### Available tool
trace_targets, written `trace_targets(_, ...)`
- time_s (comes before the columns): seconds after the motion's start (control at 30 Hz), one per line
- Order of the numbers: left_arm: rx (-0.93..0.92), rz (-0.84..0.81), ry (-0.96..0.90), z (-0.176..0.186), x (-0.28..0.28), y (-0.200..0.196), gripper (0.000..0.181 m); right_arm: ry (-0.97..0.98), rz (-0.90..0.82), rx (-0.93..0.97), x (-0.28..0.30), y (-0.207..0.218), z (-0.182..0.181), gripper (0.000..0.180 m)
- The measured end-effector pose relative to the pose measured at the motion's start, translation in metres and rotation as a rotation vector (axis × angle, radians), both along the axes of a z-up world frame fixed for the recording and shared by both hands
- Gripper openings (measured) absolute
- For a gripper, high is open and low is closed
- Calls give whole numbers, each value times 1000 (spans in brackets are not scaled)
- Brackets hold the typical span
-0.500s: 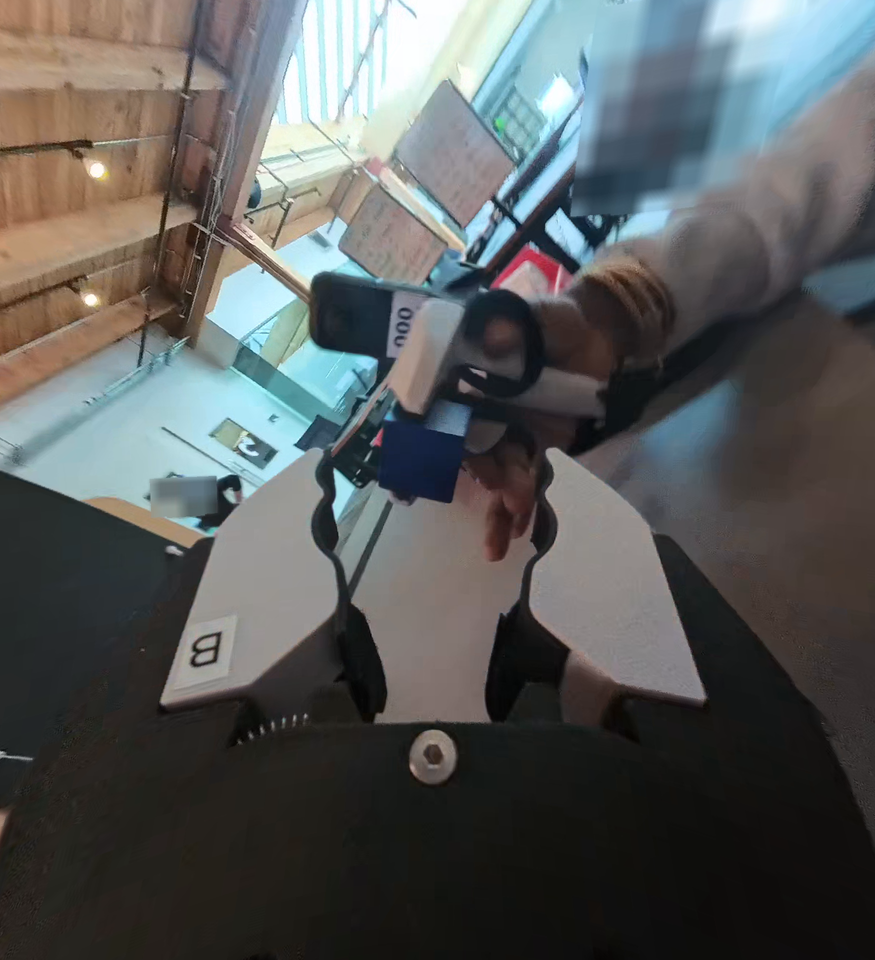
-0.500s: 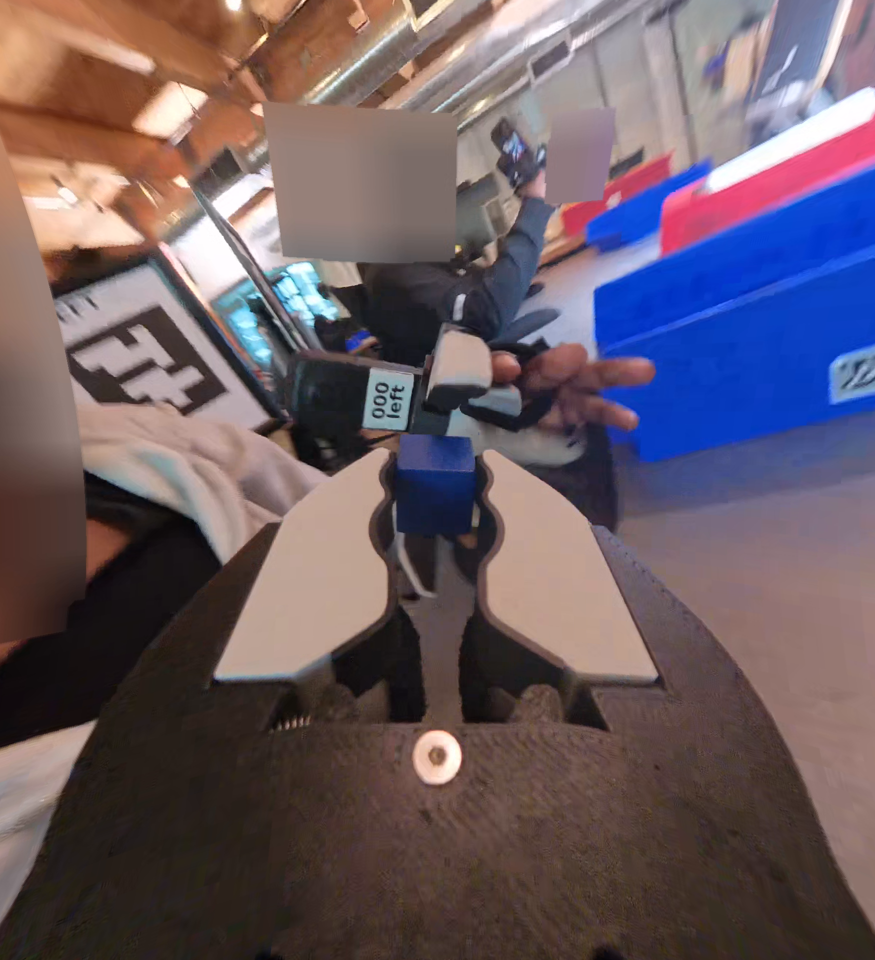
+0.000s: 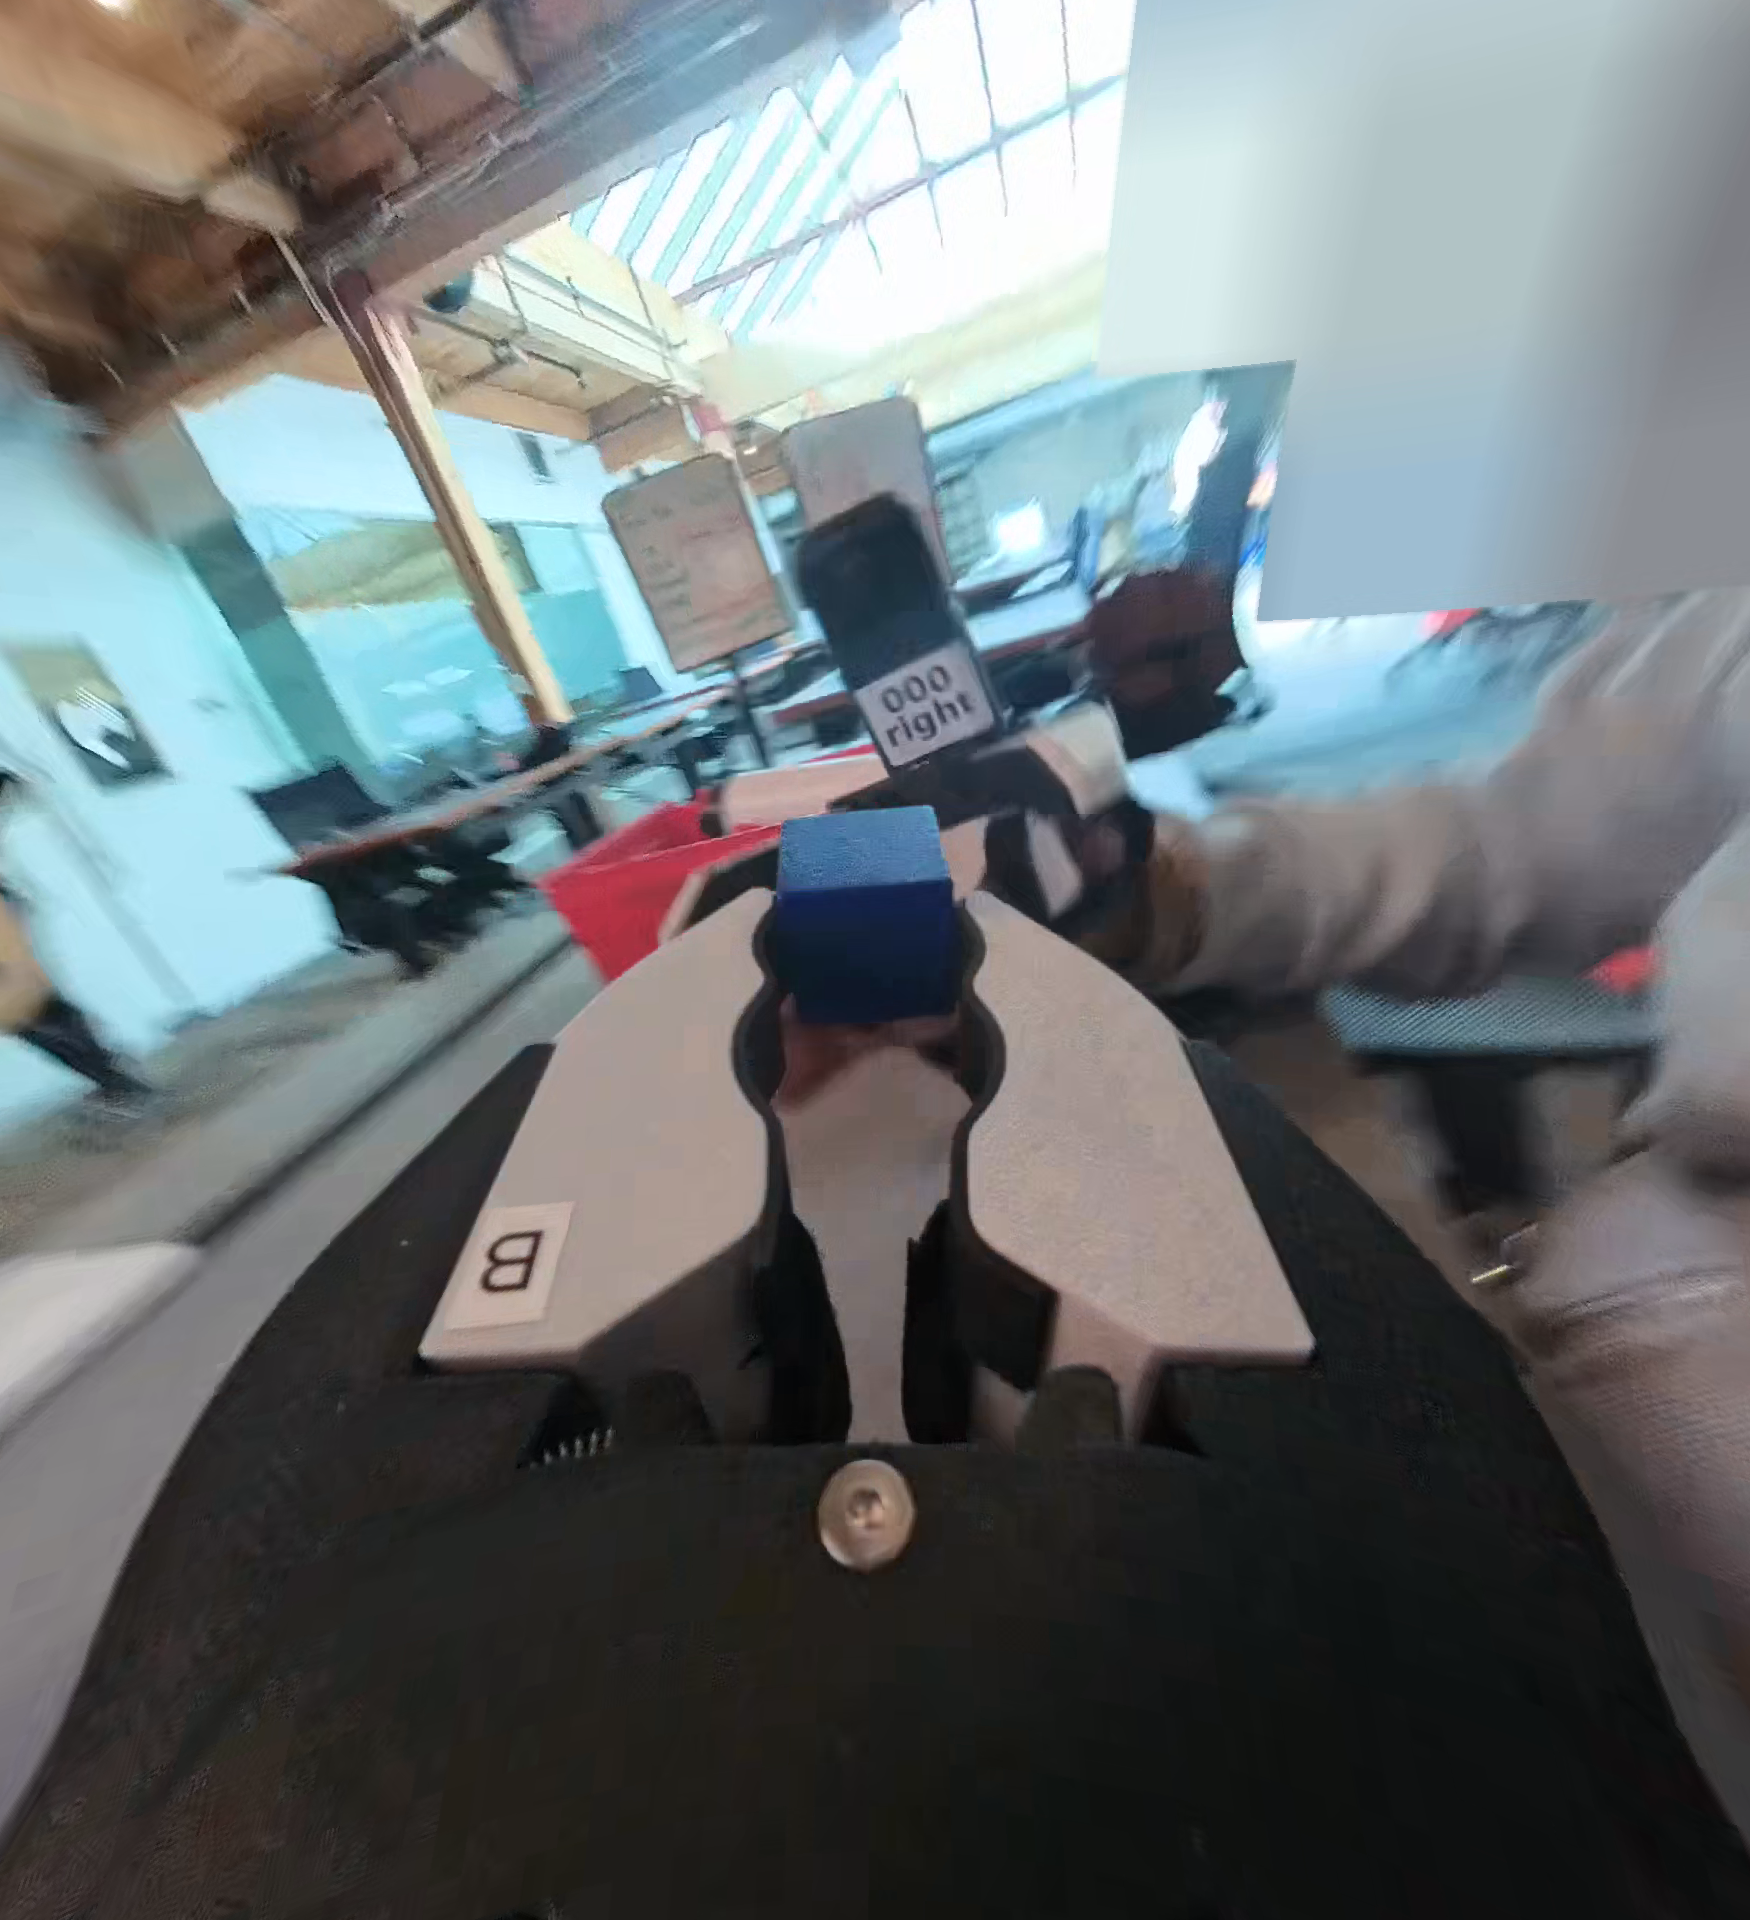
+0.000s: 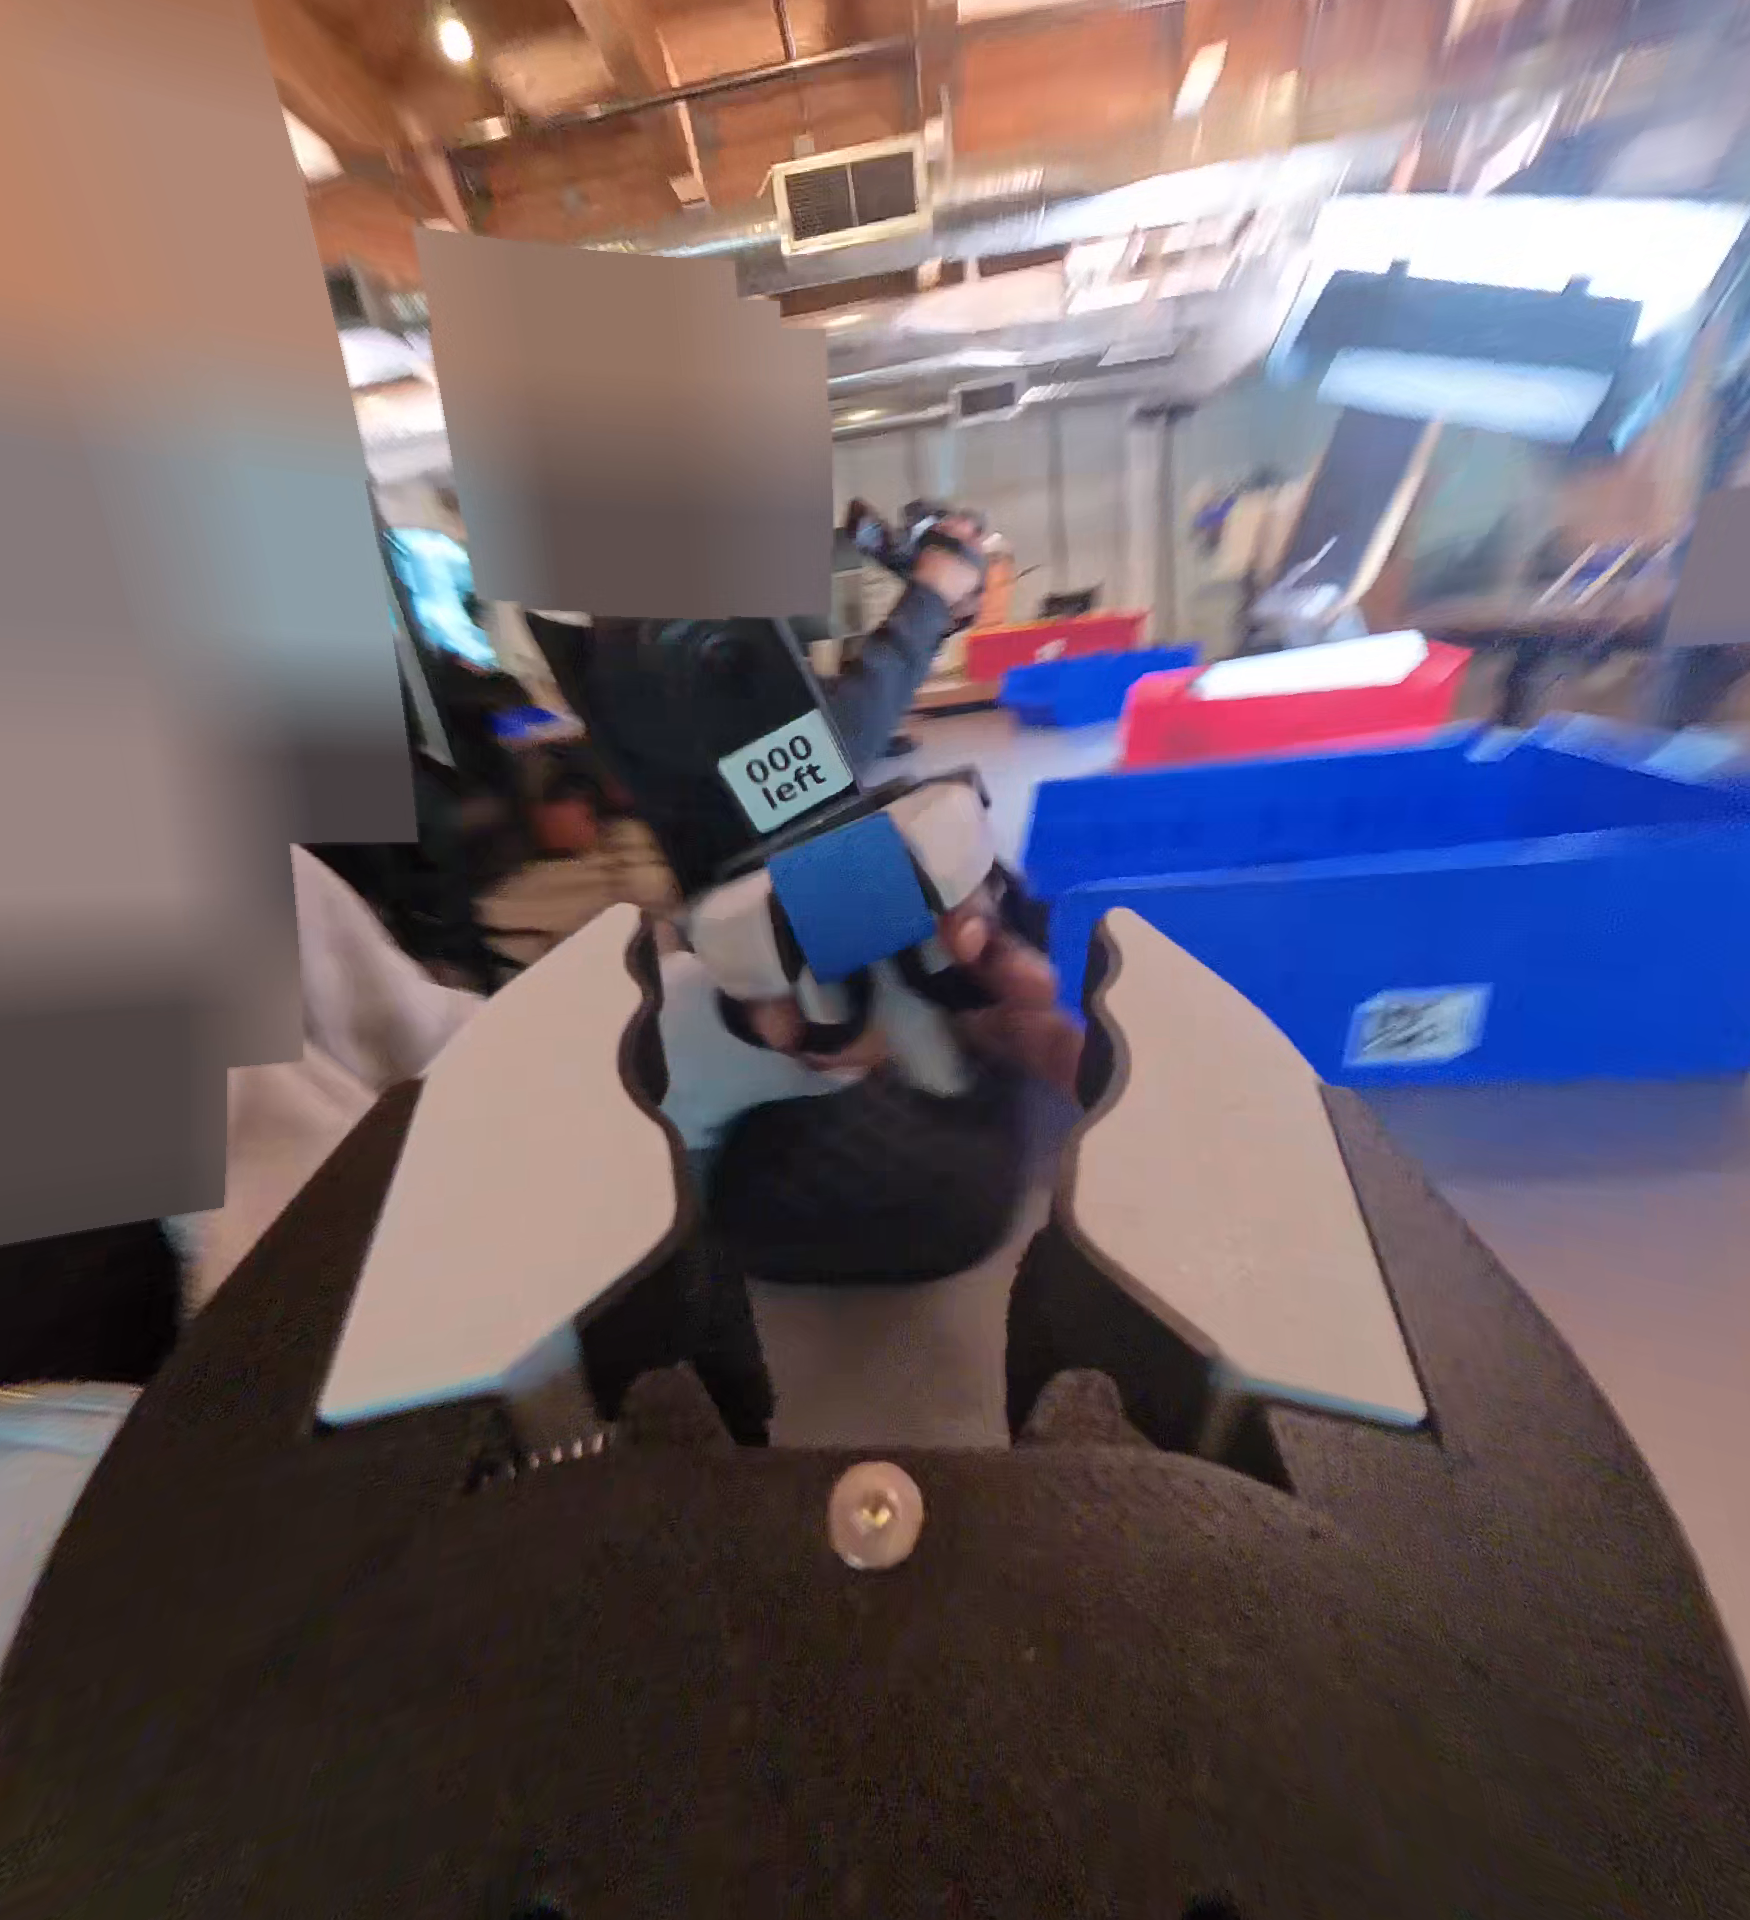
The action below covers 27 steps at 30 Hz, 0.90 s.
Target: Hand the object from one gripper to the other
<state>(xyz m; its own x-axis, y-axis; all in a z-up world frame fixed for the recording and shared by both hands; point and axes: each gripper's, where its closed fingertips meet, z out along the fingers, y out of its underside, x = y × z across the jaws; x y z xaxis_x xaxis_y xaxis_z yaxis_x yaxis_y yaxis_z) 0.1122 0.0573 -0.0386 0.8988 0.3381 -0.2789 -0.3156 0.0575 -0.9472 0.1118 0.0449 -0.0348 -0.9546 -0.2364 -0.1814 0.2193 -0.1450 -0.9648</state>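
Cube: blue cube (image 3: 866, 914), matte, finely grained faces, sharp edges; sits betw. the tips of the left gripper (image 3: 866, 966), up in the air, off any surface.
L claw: narrow, clamped on cube from both sides; fingers (image 3: 642, 1122) pale grey, flat plates w/ wavy scalloped inner edges, on rough black body w/ a silver bolt.
R claw: right gripper (image 4: 871, 997) wide apart, holding nothing; same grey plates, black textured base.
Spacing: R claw faces cube, tips just short of it, not touching.
Hand: hand (image 4: 1016, 997) wraps L gripper's handle, seen in right wrist view.
Bkgd: blue plastic bin (image 4: 1422, 925), boxy, smooth; red bin (image 4: 1286, 707) behind; blurred.
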Motion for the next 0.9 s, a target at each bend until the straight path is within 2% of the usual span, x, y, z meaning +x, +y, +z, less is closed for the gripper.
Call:
trace_targets(0.07,90,-140,-254,1,2,-5,29,313,-159,-72,-2,3,6,82)
trace_targets(0.17,118,-326,-597,-10,7,-2,28,837,-363,-134,6,7,6,74)
trace_targets(0.23,82,-405,-675,-17,15,4,28,1089,-405,-130,15,4,-3,71)
trace_targets(0.33,-33,-414,-714,-34,22,11,28,1245,-385,-46,19,-5,-23,66)
trace_targets(0.47,-79,-438,-750,-42,27,16,29,1298,-352,1,22,-11,-38,57)
trace_targets(0.57,-86,-442,-757,-43,28,17,29,1327,-364,9,22,-13,-39,29)
trace_targets(0.67,-55,-427,-682,-37,27,19,31,1280,-364,4,21,-11,-34,29)
trace_targets(0.7,-32,-401,-617,-32,24,19,36,1220,-364,1,20,-10,-31,29)
trace_targets(0.8,38,-195,-255,-13,11,15,74,905,-323,4,11,-5,-17,29)
trace_targets(0.9,-64,65,133,-6,-2,10,88,460,-203,49,0,-1,-9,29)
